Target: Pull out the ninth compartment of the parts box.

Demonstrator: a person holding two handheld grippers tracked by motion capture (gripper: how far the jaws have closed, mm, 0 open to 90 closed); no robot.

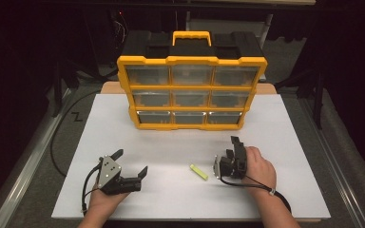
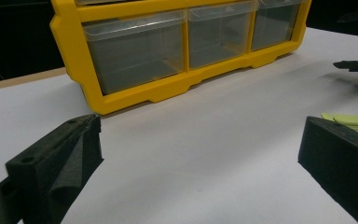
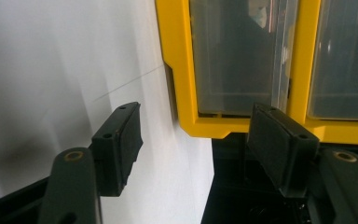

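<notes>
Yellow-green strip (image 1: 199, 172) — flat on the white table (image 1: 171, 190), between the two grippers, touching neither. Left gripper (image 1: 132, 164) — jaws spread wide, nothing held. Right gripper (image 1: 236, 147) — jaws partly open, empty, aimed at the yellow drawer cabinet (image 1: 192, 92).

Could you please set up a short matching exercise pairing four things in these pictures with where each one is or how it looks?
Things:
1. drawer cabinet
2. green strip
3. left gripper
4. right gripper

Descriptions:
A. lies flat on the white table between the two grippers
B. stands at the far side, yellow frame with clear drawers
C. jaws apart with nothing between them, held at the near left
D. turned on its side, jaws pointing toward the cabinet

Pairs: 1-B, 2-A, 3-C, 4-D
</notes>
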